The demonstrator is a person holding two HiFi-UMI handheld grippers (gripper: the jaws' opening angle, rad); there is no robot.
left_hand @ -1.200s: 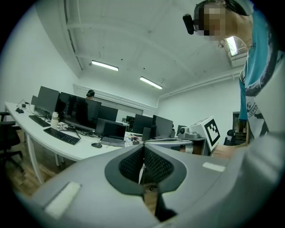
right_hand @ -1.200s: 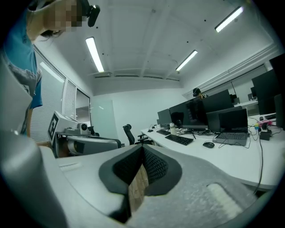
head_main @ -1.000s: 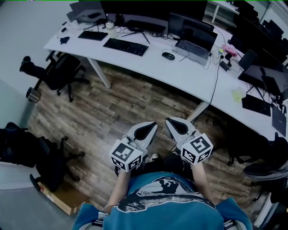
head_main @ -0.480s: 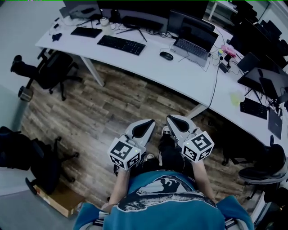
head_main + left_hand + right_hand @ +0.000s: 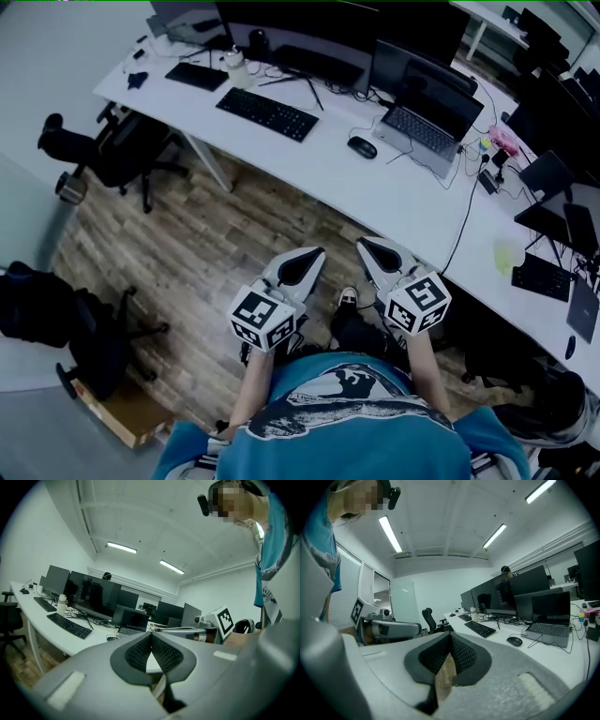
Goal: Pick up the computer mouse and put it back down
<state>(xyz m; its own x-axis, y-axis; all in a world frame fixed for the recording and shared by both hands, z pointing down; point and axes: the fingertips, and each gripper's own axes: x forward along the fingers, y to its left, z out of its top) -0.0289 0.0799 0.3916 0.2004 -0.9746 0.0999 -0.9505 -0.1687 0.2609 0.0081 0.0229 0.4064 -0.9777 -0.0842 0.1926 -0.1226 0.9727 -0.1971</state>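
Black computer mouse (image 5: 362, 147) sat on the white worktop (image 5: 309, 167) at my twelve o'clock, nine o'clock of the laptop (image 5: 427, 122), well apart from my left claw (image 5: 314, 256) and right claw (image 5: 366, 247), both pinched together, empty.

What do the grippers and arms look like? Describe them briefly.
The left gripper and right gripper are alike: pale grey shells tapering to a point, each with a cube of black-and-white square markers at the back. Their fingers carry black pads with a fine grid texture. The person wears a teal T-shirt with a dark print; the forearms are uncovered.
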